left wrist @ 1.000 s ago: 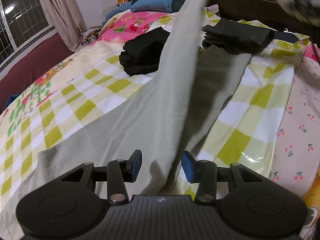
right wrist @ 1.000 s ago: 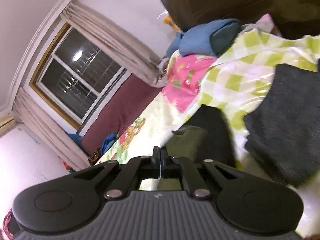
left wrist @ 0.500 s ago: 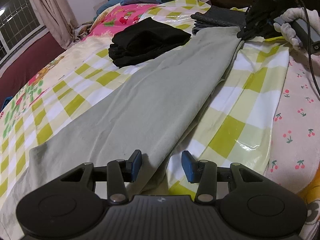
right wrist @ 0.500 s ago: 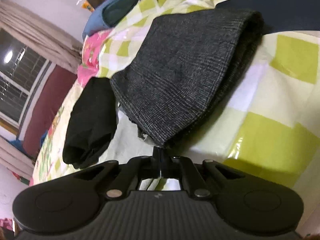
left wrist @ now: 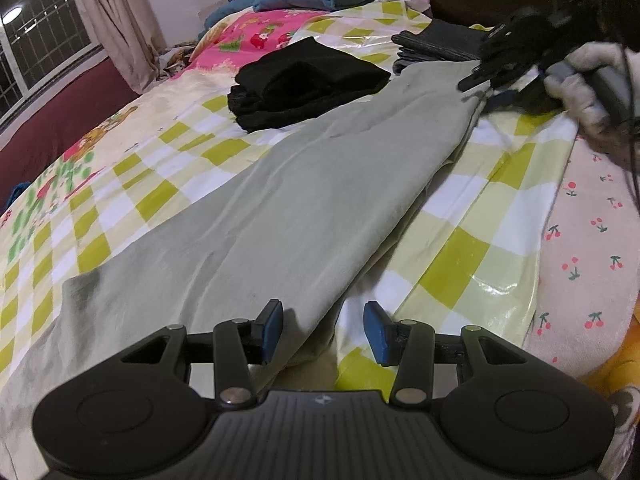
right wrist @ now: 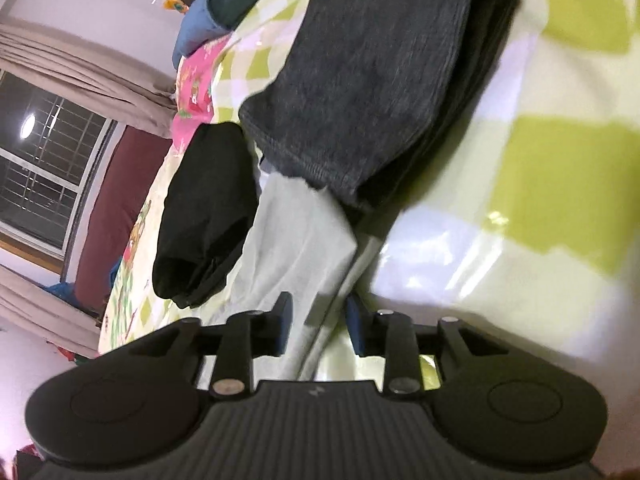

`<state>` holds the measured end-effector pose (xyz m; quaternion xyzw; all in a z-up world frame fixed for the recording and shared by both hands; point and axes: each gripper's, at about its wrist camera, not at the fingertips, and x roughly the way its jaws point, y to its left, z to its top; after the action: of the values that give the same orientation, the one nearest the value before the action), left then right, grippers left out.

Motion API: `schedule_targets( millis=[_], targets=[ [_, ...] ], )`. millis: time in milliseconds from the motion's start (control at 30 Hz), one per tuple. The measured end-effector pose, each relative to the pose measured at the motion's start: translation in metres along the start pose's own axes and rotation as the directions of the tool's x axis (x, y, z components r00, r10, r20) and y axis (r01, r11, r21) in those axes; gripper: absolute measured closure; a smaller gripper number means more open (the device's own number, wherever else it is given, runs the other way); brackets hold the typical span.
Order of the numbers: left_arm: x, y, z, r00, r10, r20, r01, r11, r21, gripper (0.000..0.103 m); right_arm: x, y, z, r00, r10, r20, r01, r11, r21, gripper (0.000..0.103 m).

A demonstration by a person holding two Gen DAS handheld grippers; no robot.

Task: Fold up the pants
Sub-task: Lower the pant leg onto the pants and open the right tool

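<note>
The pants lie flat across the middle of the bed, and both the left gripper and right gripper have fingers spread wide.

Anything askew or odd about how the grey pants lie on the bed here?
Mostly fine: the grey pants lie flat and long across the checked sheet. One oddity: their far end tucks slightly under the folded dark grey garment.

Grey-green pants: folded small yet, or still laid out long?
Laid out long: the pants stretch flat across the bed, legs doubled lengthwise only.
</note>
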<state>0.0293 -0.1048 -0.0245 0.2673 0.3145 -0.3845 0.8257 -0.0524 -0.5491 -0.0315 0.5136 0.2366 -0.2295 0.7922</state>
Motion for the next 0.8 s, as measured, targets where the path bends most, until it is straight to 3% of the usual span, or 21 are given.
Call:
schedule_targets(
  millis=[133,233,400,533,667,800],
  targets=[
    [-0.007,0.005,-0.005,1.0,0.014,0.012,-0.014,1.0,-0.025,0.044,0.001,-0.002,-0.008,0.999,0.038,0.032,-0.039,0.999,0.015,0.065],
    [-0.01,0.011,-0.009,0.999,0.032,0.013,-0.031,0.999,-0.042,0.042,0.004,-0.002,-0.009,0.997,0.067,0.03,-0.068,0.996,0.053,0.098],
    [-0.015,0.026,-0.017,0.996,0.091,0.003,-0.091,0.993,-0.076,0.038,-0.021,-0.008,-0.002,0.983,0.152,0.102,-0.164,0.98,0.114,0.099],
    [-0.006,0.042,-0.036,0.992,0.109,-0.07,-0.117,0.985,-0.124,0.034,-0.02,-0.021,0.002,0.996,0.026,0.082,-0.034,0.994,0.099,0.099],
    [-0.014,0.054,-0.044,0.992,0.098,-0.084,-0.113,0.974,-0.198,0.032,-0.026,-0.014,-0.005,0.994,0.053,0.096,-0.061,0.995,0.076,0.099],
    [-0.023,0.048,-0.036,0.991,0.128,-0.025,-0.131,0.978,-0.163,0.032,-0.028,-0.004,-0.003,0.993,0.061,0.101,-0.068,0.995,0.072,0.099]
  ],
)
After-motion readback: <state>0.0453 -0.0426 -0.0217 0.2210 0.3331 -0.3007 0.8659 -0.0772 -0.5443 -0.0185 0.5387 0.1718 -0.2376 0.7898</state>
